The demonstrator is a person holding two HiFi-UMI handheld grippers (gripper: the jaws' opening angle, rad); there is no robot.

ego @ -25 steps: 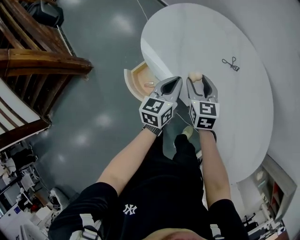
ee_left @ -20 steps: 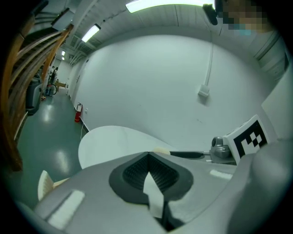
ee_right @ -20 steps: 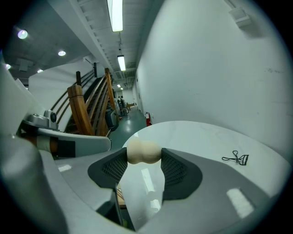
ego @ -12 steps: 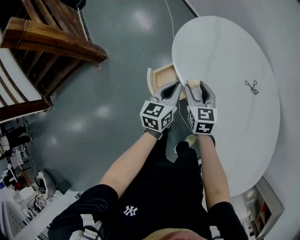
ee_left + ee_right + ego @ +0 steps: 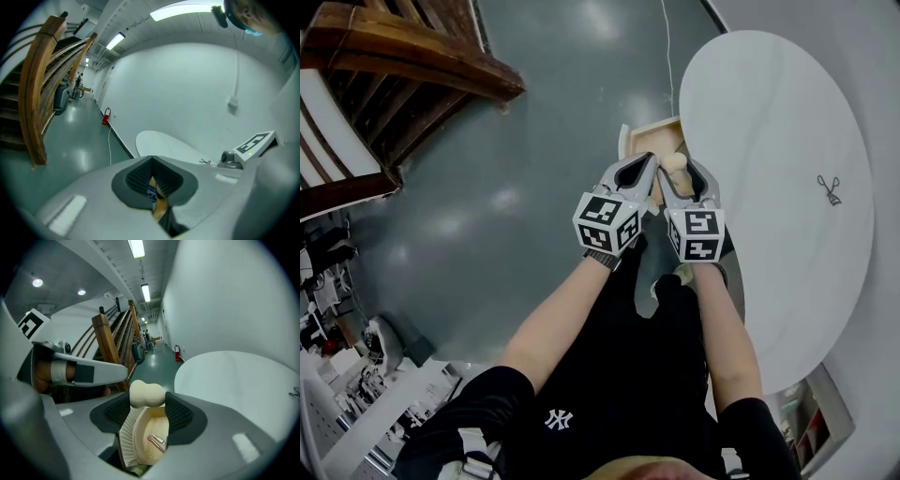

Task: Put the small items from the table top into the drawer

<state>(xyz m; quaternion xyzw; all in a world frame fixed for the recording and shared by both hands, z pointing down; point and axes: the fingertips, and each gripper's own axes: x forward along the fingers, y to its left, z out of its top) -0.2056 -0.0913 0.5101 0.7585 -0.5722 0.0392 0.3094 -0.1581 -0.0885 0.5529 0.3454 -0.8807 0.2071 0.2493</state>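
Note:
A beige egg-shaped makeup sponge (image 5: 673, 162) (image 5: 146, 393) sits between the pads of my right gripper (image 5: 676, 169) (image 5: 147, 401), which is shut on it. The sponge hangs over the open wooden drawer (image 5: 636, 141) (image 5: 140, 437) at the left edge of the round white table (image 5: 769, 141) (image 5: 234, 376). A small brush-like item (image 5: 157, 441) lies inside the drawer. My left gripper (image 5: 649, 161) (image 5: 152, 159) hovers close beside the right one, its tips together, holding nothing. A black eyelash curler (image 5: 831, 188) (image 5: 205, 161) lies on the table's far right.
A wooden staircase rail (image 5: 394, 66) (image 5: 37, 93) stands to the left across the grey floor (image 5: 534, 141). A thin cable (image 5: 666, 47) runs along the floor toward the white wall. The person's legs and a shoe (image 5: 675, 277) are below the grippers.
Both grippers have moved together from the table's edge to the left, out over the open drawer, and slightly down. The sponge stays in the right gripper.

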